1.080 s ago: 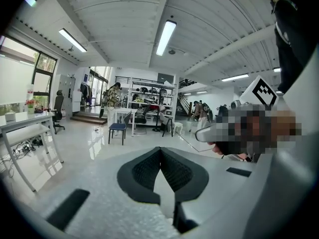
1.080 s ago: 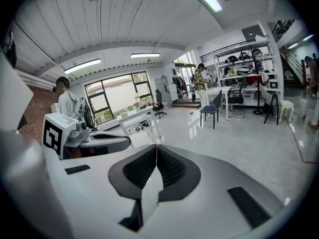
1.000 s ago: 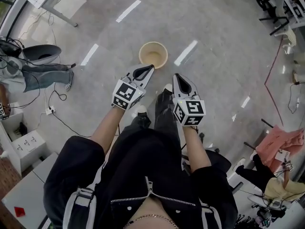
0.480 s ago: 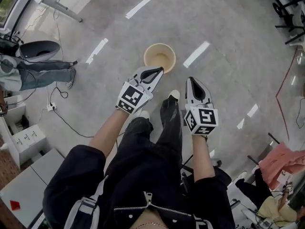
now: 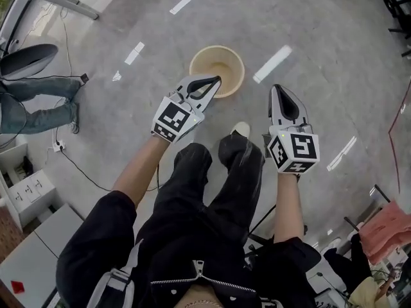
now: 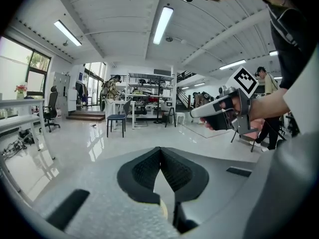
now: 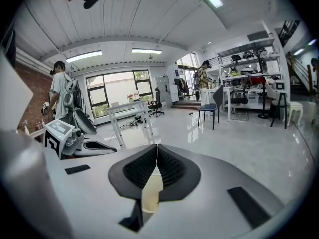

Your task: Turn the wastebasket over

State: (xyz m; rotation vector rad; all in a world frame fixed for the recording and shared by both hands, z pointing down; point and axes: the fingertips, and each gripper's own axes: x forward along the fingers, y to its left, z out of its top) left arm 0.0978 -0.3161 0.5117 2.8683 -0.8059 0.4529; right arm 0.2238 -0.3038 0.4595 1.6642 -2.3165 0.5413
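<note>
At the far left of the head view a person (image 5: 32,111) in jeans is standing on the grey floor (image 5: 321,31), and a dark cable (image 5: 83,169) is trailing across the floor towards my legs.

I am holding my left hand-held gripper (image 5: 215,82) out in front of my left knee, pointing forward and a little to the right. Its jaws are pressed together with nothing gripped between them. In the head view its tip is overlapping the near left edge of the wastebasket (image 5: 217,69); I cannot tell whether it is touching the rim.

The wastebasket is a pale beige tub standing upright on the floor, just ahead of my feet and between the lines of my two arms. Its long axis is running straight up and down, its open mouth is facing up towards my head, and its base is sitting on the floor.

My white shoe (image 5: 241,129) is showing just this side of it, under my black trousers (image 5: 192,197).

To the right, I am holding my right hand-held gripper (image 5: 277,88) pointing forward, its jaws likewise closed tight on nothing. It is sitting clear of the wastebasket, beside and a little nearer to me than the rim.

At the far right edge a pink cloth (image 5: 385,226) is lying.
</note>
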